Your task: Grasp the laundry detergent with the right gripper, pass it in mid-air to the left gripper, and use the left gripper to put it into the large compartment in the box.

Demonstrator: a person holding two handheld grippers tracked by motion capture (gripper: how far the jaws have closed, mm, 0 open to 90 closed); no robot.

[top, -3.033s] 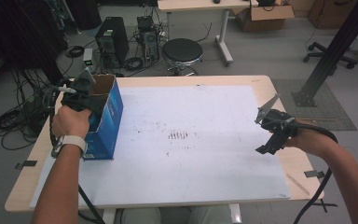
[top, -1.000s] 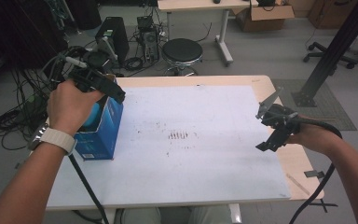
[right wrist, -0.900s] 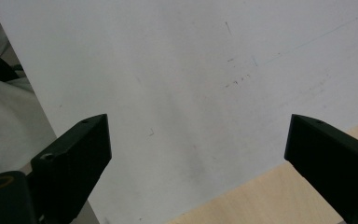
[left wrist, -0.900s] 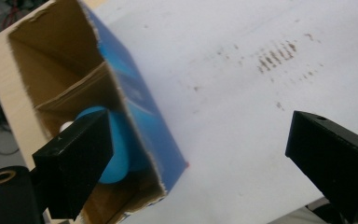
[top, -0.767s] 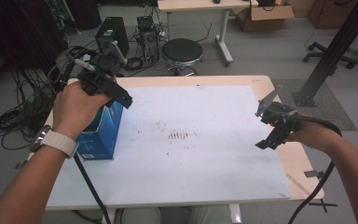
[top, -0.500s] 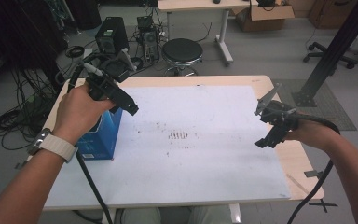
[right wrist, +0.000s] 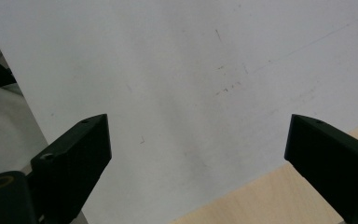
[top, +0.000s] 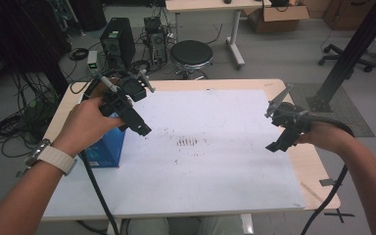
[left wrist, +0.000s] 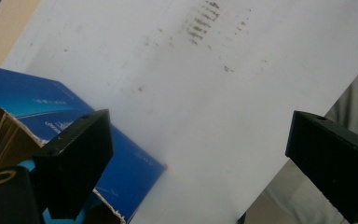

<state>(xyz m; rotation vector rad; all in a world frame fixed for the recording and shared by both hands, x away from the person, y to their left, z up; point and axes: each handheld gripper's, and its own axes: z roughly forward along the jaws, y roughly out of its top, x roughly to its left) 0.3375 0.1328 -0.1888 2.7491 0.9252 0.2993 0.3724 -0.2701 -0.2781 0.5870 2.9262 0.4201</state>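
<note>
Two grippers hang above the table (top: 318, 183), both with jaws spread wide and nothing between them. At the table's left edge stands the blue box (top: 108, 149), its top torn open with brown cardboard showing inside. The left gripper (top: 139, 128) hovers just above and beside that box, near its top corner on the side toward the table's middle, jaws apart and touching nothing; in the left gripper view the blue box (left wrist: 74, 126) sits behind the left-hand jaw, and the white sheet (left wrist: 242, 93) with its smudged marks lies beyond. The right gripper (top: 279, 142) is held over the sheet's right edge, well apart from the box, jaws equally wide and empty.
</note>
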